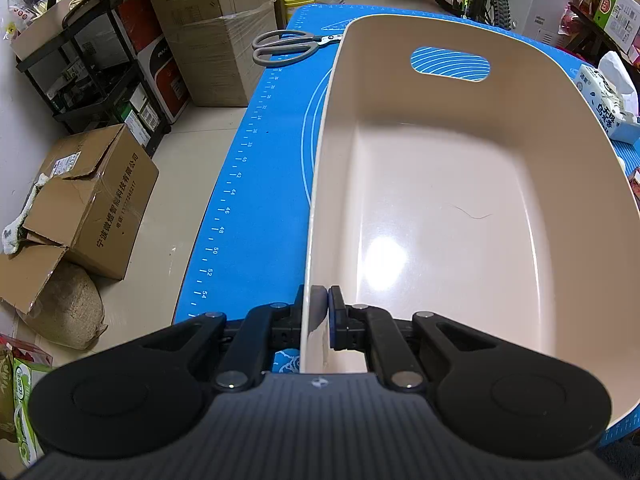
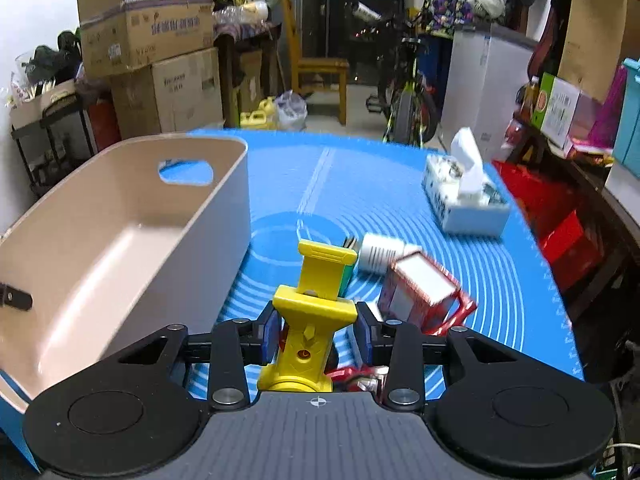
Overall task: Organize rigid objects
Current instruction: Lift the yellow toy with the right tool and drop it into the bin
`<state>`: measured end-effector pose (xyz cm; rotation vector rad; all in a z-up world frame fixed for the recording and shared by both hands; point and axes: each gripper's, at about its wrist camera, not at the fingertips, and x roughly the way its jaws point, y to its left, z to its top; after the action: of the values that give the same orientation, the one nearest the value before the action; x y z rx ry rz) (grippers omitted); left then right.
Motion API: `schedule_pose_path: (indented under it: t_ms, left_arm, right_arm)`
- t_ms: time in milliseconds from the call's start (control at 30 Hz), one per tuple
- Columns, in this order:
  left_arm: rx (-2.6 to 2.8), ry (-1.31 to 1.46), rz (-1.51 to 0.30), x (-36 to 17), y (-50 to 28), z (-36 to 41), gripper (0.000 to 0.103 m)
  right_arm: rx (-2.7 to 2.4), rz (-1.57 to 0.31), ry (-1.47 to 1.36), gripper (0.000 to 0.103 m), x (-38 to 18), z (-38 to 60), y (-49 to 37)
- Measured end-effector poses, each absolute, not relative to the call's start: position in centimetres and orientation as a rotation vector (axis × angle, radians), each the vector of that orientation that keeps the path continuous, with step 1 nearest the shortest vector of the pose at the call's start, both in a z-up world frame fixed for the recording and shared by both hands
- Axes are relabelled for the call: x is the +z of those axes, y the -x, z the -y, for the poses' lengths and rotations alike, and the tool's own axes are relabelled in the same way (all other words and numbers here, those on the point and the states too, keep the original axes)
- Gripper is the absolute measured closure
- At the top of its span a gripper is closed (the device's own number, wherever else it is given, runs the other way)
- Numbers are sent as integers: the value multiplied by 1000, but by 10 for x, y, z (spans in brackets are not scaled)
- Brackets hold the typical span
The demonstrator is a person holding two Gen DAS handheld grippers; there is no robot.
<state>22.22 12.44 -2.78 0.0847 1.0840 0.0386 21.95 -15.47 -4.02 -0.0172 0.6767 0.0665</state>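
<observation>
Indoor light, glare on the bin (image 1: pixel 380 256) floor, fisheye edges, right view blurred

A: The basin (image 1: pixel 460 208) is wide open inside, bare floor from wall to wall, clear way in from above.

B: Its near-left rim is taken though: the left gripper (image 1: pixel 323 312) is clamped on that wall.

A: On the right, the mat (image 2: pixel 360 184) between basin and tissue box (image 2: pixel 464 196) lies free, a broad lane down the middle.

B: Closer in it's crowded: the white canister (image 2: pixel 380 256) and red carton (image 2: pixel 420 292) sit just beside each other, right ahead of the right gripper (image 2: pixel 316 332), which pinches the yellow toy (image 2: pixel 316 308).

A: Scissors (image 1: pixel 288 46) lie beyond the basin's far-left corner, with open mat along that side.
</observation>
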Motion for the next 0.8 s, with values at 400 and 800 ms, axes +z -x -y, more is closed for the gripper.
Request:
schedule_pose_path:
  t_ms: [400,800]
  left_arm:
    - [38,-85,-1085,-28,-222,-124,92]
    - [38,-86,-1086,-28,-223,-124,92]
  right_arm:
    - [62,-488,45,59,21,139,-222]
    - [180,-520,15,59,34,89,-252]
